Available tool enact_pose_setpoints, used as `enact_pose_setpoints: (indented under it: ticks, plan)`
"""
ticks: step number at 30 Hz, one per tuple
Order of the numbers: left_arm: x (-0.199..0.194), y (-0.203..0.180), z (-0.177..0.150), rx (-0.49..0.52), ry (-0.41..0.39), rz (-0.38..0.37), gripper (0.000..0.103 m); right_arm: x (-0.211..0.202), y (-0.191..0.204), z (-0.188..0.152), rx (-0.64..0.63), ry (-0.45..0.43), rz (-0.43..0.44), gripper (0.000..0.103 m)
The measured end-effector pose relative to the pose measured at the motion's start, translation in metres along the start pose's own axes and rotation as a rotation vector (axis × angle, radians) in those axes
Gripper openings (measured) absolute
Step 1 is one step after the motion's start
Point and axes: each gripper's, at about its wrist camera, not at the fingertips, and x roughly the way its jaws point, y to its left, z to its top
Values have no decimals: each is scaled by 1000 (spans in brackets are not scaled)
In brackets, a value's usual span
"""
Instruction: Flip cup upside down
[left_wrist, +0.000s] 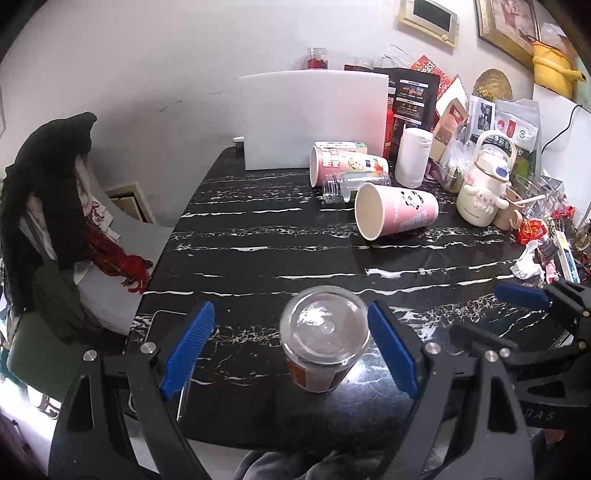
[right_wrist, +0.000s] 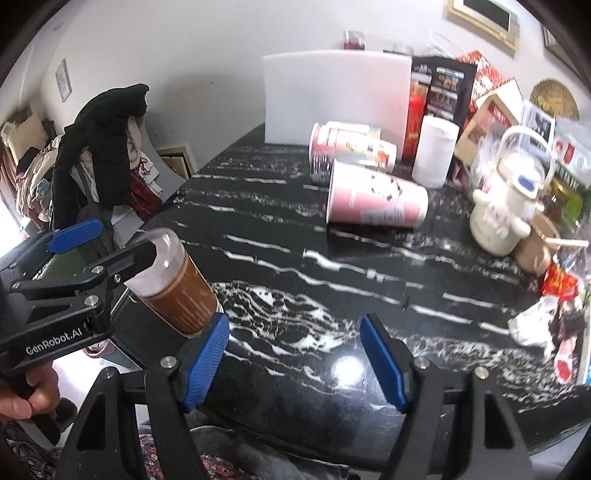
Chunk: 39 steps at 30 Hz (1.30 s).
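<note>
Close to the near edge of the black marble table, the clear plastic cup with a brown label stood bottom-up between the wide left gripper, while the right gripper was wide over bare tabletop.

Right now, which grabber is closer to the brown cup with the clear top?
Left. The left gripper is open around the brown cup, one finger on each side. The right gripper is open over bare table, off to the cup's right.
</note>
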Motion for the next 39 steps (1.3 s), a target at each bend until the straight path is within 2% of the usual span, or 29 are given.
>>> enact_pose_setpoints:
  ticks: [11,17,29,39]
  plan:
    - [-32,12,-3,-45,-22,1,85,-27,10,8,-4,-74,9,74]
    - [-47,13,-21,-51,-21,15,85,-36,17,-3,-1,-83,8,74]
    - [-59,18,-64,-53,37,43,85,-41,33,-32,11,-84,14,76]
    - [-60,16,-76,-43,43,39,85,-42,39,-45,17,-80,13,76]
